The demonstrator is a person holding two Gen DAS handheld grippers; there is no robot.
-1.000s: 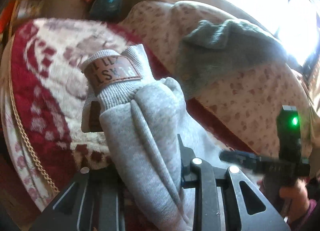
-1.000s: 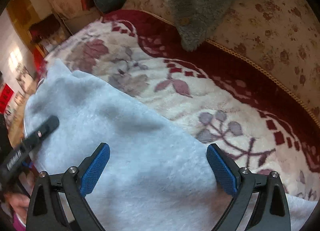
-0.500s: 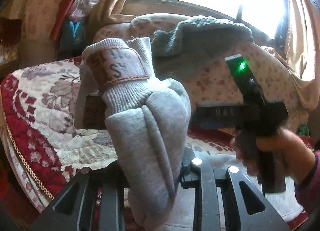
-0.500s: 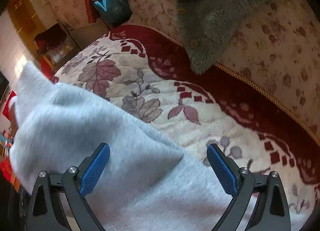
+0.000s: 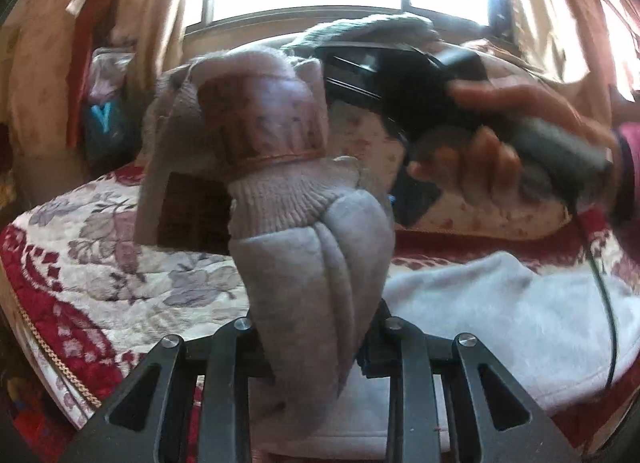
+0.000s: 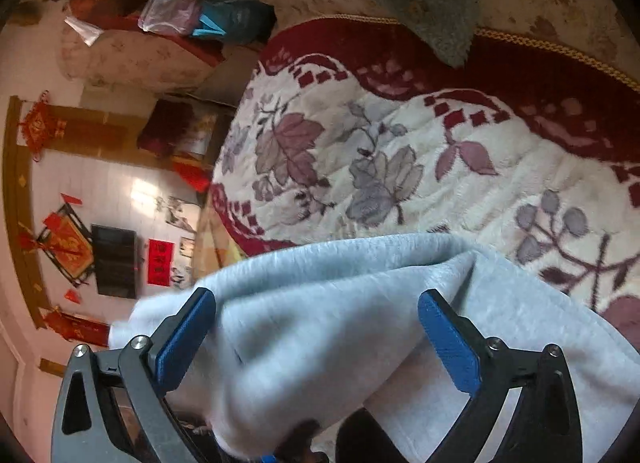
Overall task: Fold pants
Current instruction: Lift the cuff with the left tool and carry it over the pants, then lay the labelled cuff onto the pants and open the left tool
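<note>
We hold a grey pair of pants (image 5: 316, 263) over a bed spread with a red and cream floral blanket (image 5: 120, 275). The left claw (image 5: 316, 347) is clamped on a bunched leg end, whose ribbed cuff and brown label stand up above the blanket. A second ago that cuff sat low against the blanket; now it is lifted, with the window behind it, and the view has rolled. The rest of the pants trails down to the blanket at the right of the cuff.

The right claw (image 6: 316, 327) stands open, its blue pads wide apart, with pale grey cloth lying between and over them but not pinched. In the left view, the hand (image 5: 512, 143) carrying that claw has come up beside the cuff, blurred by motion.

We judge that the leg end is being carried across the blanket to fold it over; the right claw has yet to take hold.
</note>
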